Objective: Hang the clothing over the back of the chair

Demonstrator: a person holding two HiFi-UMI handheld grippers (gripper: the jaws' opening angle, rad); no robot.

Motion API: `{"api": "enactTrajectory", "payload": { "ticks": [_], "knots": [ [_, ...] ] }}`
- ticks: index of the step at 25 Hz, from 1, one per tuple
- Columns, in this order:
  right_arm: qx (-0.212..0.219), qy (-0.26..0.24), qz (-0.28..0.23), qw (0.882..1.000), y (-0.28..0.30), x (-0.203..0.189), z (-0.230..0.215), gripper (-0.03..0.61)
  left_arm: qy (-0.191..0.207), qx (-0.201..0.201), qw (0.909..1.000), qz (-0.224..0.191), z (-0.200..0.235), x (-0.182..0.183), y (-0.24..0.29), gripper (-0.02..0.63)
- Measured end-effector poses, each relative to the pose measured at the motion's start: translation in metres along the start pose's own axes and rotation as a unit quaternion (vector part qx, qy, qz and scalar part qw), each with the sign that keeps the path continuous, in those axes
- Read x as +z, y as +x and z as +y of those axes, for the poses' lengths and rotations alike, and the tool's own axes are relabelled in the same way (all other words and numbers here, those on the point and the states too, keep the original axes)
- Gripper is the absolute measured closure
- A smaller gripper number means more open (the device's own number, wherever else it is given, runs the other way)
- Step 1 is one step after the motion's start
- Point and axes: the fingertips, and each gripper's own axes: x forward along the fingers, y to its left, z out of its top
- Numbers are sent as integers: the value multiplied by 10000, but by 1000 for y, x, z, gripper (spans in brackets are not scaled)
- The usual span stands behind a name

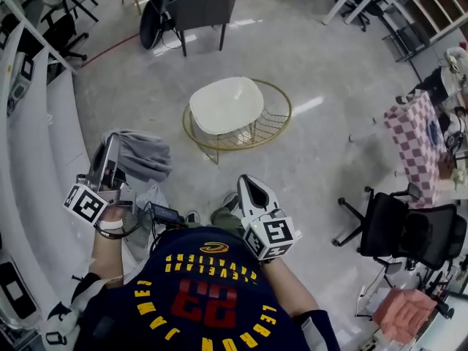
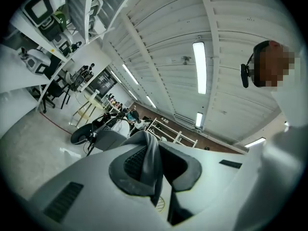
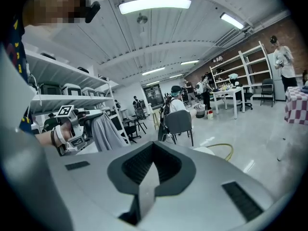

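A grey garment hangs bunched from my left gripper, which is shut on it at the left of the head view. In the left gripper view a fold of the garment lies pinched between the pads. The grey chair stands far ahead across the floor, also seen as the grey chair in the right gripper view. My right gripper is held in front of my body, jaws together with nothing in them. The right gripper view shows my left gripper with the garment draped down.
A round white table on a gold wire base stands between me and the chair. White shelving runs along the left. Black office chairs and a checkered cloth-covered table are at the right. People stand at the room's far end.
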Motion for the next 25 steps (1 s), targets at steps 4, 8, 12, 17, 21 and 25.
{"api": "enactTrajectory", "payload": {
  "ticks": [4, 8, 12, 17, 21, 25],
  "knots": [
    [95, 173, -100, 9998, 11, 19, -35, 571, 434, 238, 9987, -113, -8, 16, 27, 578],
    [102, 369, -222, 9990, 12, 32, -68, 571, 989, 402, 9942, -138, -20, 27, 51, 578],
    [69, 537, -344, 9979, 9, 38, -95, 571, 1475, 361, 9883, -166, -39, 33, 84, 578],
    [-129, 692, -485, 9963, -6, 42, -122, 571, 1613, 40, 9868, -152, -71, 32, 129, 578],
    [-466, 844, -549, 9938, -16, 39, -137, 571, 1676, -337, 9853, 9, -87, 28, 167, 577],
    [-891, 833, -614, 9906, -21, 40, -150, 571, 1572, -670, 9850, 256, -85, 10, 205, 577]
  ]
}}
